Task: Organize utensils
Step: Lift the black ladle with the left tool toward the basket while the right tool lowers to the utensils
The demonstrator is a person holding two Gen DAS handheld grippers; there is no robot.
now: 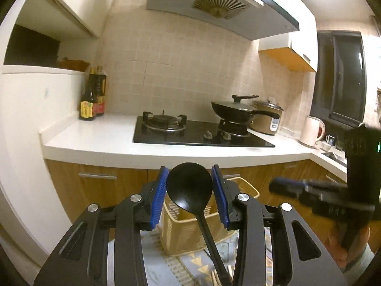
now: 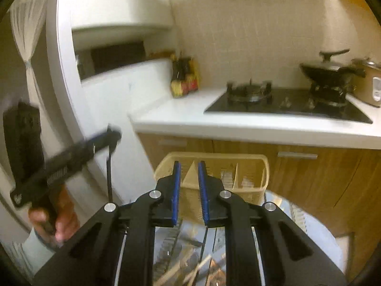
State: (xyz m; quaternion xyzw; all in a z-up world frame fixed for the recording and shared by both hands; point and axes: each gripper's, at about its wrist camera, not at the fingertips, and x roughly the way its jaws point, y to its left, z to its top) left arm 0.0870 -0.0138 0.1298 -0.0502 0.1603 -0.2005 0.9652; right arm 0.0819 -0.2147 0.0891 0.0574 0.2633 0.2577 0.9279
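My left gripper (image 1: 189, 186) is shut on the bowl of a black plastic spoon (image 1: 190, 188), whose handle hangs down toward me. It holds the spoon above a cream plastic utensil basket (image 1: 183, 233). In the right wrist view the left gripper (image 2: 112, 135) shows at the left with the spoon handle (image 2: 109, 178) hanging below it. My right gripper (image 2: 189, 183) is empty, its jaws a narrow gap apart, in front of the basket (image 2: 250, 166). Wooden chopsticks (image 2: 190, 269) lie on the table below.
A patterned cloth (image 1: 195, 264) covers the table under the basket. Behind are wooden cabinets (image 1: 95, 186), a white counter (image 1: 100, 140) with a gas hob (image 1: 190, 133), a lidded pan (image 1: 238, 112), a rice cooker (image 1: 269, 119), sauce bottles (image 1: 91, 100) and a kettle (image 1: 312, 131).
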